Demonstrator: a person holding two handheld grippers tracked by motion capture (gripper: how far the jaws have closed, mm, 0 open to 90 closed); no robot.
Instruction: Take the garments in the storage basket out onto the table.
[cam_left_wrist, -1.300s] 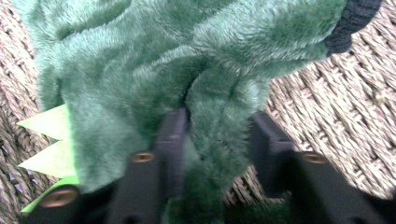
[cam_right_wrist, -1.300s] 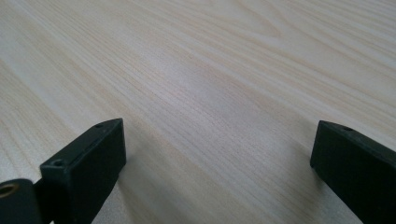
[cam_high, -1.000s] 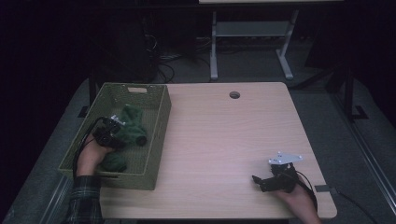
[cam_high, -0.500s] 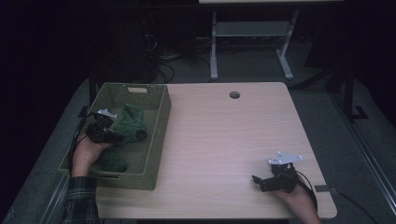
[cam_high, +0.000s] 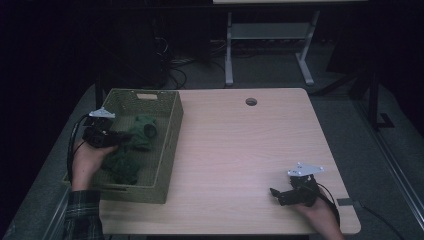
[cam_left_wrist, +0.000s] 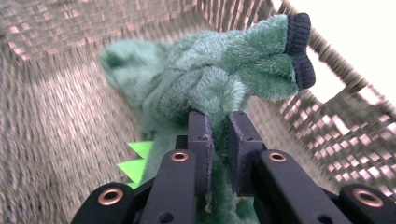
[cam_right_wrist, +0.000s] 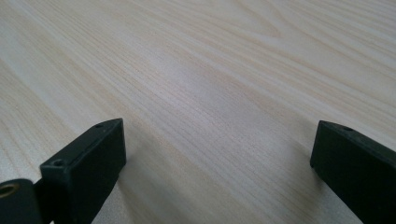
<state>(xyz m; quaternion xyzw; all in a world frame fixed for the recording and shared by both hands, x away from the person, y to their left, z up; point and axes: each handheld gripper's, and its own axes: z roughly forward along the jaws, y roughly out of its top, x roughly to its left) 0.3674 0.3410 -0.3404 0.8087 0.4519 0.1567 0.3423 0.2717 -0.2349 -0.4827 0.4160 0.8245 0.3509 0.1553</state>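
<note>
- The table (cam_high: 240, 150) is the biggest thing I have in front of me: bare wood from the basket to my right tool (cam_high: 281, 194), which sits low near the front right corner with its jaws wide apart and nothing between them. If I swing the load across carelessly, it could drag or drop on that open stretch short of wherever I mean it to go.
- The woven basket (cam_high: 170, 150) stands at the table's left edge. Its near wall is close to my left tool (cam_high: 120, 136), and from the left gripper view the right-hand wall (cam_left_wrist: 355, 116) rises just beside the load. I judge the main risk to be snagging: a limb catching the wicker rim on the way up would tug the grip loose or tip the basket.
- The green plush toy (cam_left_wrist: 205, 79) is inside the basket, hanging above the floor of it, with a dark-cuffed limb (cam_left_wrist: 299, 46) sticking out toward the wall.
- My left tool (cam_left_wrist: 219, 140) is clamped on a thin fold of the toy's fur, jaws nearly together. That pinch looks shallow; the pile could slide out under the toy's own weight.
- A second green heap (cam_high: 122, 167) lies below, and may come up tangled.
</note>
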